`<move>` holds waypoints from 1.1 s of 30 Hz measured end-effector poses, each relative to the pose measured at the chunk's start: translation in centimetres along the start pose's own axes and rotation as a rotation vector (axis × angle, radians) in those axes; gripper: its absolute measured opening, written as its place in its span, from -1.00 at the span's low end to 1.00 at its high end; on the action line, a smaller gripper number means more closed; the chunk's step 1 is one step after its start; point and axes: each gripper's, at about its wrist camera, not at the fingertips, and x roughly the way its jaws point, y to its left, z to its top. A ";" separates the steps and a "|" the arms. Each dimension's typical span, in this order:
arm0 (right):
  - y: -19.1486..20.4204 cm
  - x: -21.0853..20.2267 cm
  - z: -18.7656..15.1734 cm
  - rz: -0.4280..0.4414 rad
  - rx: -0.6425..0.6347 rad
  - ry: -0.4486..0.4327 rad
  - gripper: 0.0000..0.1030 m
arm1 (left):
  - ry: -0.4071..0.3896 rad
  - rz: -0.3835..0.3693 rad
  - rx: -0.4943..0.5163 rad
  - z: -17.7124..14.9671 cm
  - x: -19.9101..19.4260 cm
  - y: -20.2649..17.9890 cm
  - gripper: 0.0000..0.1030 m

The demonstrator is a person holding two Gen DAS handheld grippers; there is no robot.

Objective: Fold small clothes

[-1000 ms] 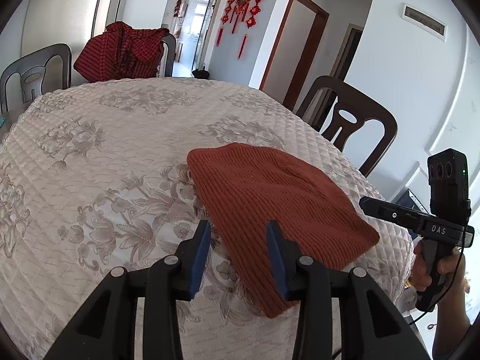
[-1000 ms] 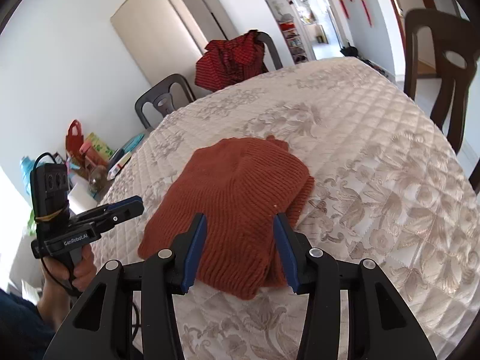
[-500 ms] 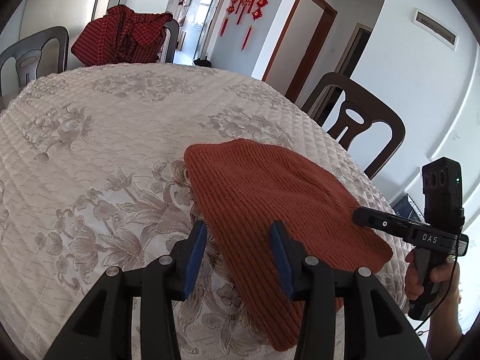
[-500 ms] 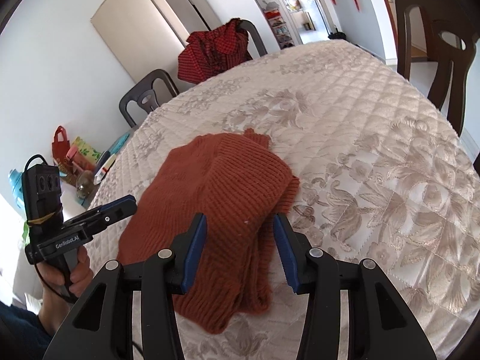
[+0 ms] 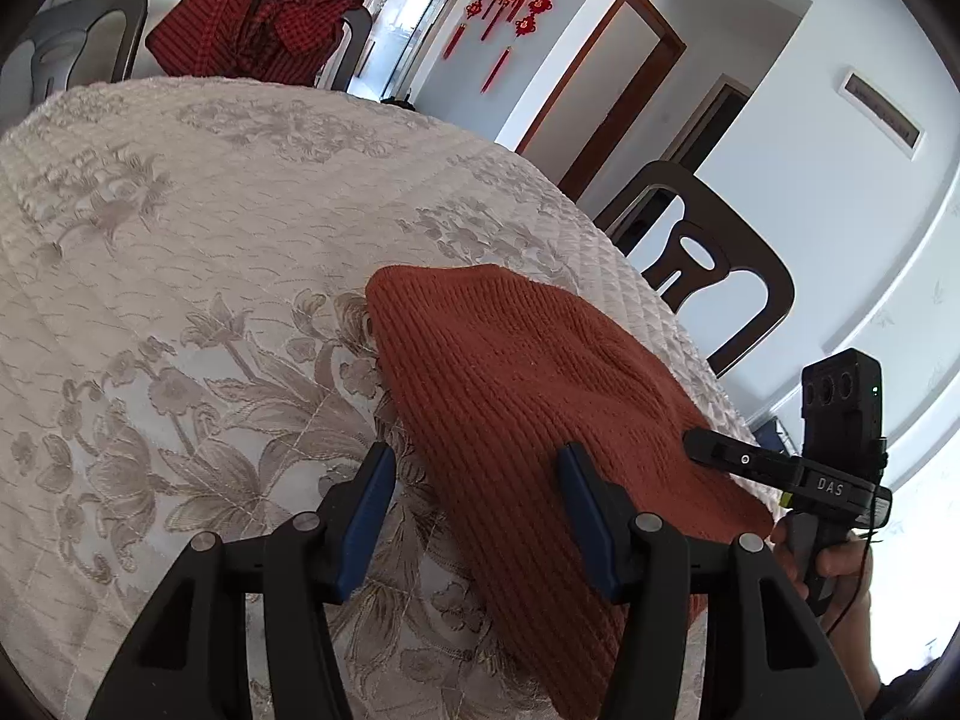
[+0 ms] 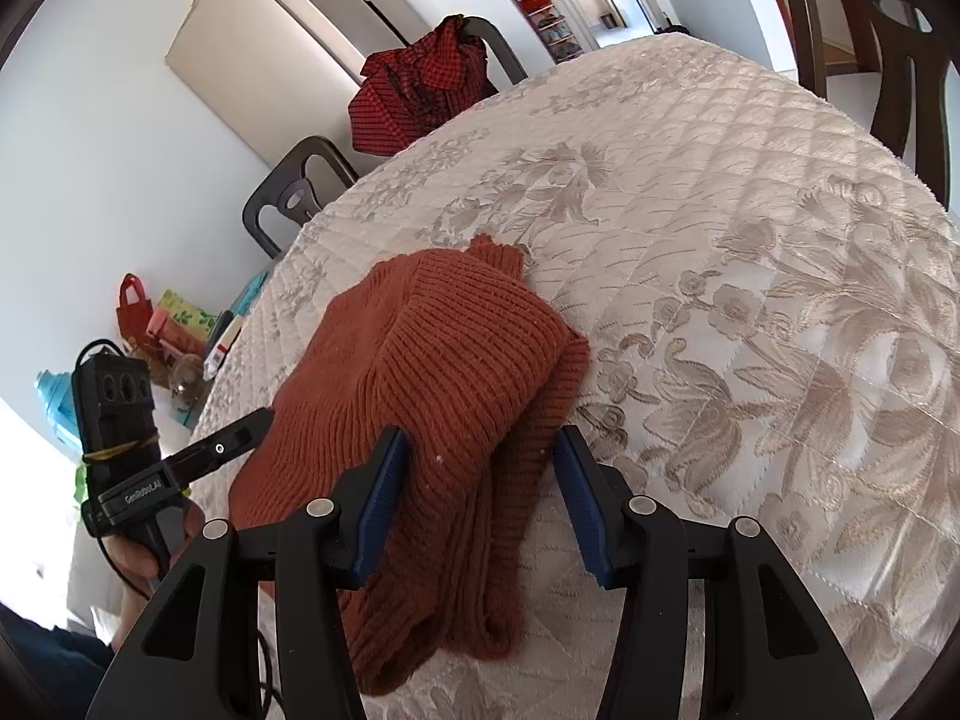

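A rust-orange knitted garment (image 5: 516,384) lies folded on the quilted floral tablecloth (image 5: 180,276) near the table's edge; it also shows in the right wrist view (image 6: 444,372). My left gripper (image 5: 477,510) is open, its jaws astride the garment's near edge, holding nothing. My right gripper (image 6: 480,498) is open over the garment's opposite end, with folded layers between its jaws. Each gripper shows in the other's view: the right one (image 5: 714,450) beside the garment, the left one (image 6: 240,438) likewise.
A red checked cloth (image 5: 252,30) hangs on a far chair. A dark wooden chair (image 5: 702,252) stands at the table's right side. Bags and bottles (image 6: 174,330) sit beyond the table's left edge. A cabinet (image 6: 282,48) stands by the wall.
Both grippers have moved in closer over the garment's ends and lower toward the table. Both stay open. The garment has not visibly moved.
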 end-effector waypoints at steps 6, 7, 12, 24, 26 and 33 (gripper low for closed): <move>-0.1 0.3 0.3 0.024 0.012 -0.002 0.01 | 0.011 -0.039 -0.053 -0.3 0.2 0.5 0.15; -0.1 0.3 0.2 0.034 0.012 0.004 0.01 | 0.013 -0.040 -0.056 -0.4 0.1 0.4 0.15; 0.3 0.1 -0.7 0.070 0.001 0.038 -0.01 | 0.023 -0.066 -0.064 -1.4 -0.2 0.0 0.15; 0.5 0.8 0.1 0.097 0.014 0.031 -0.42 | 0.012 -0.040 -0.005 -0.2 0.5 -1.5 -0.33; 0.9 0.5 0.1 0.099 0.011 0.025 -0.46 | -0.004 -0.035 0.019 0.1 -0.3 -2.0 -0.38; 4.5 0.8 1.4 0.165 -0.039 0.006 -0.47 | -0.074 -0.016 0.075 1.4 -3.6 -1.4 -0.40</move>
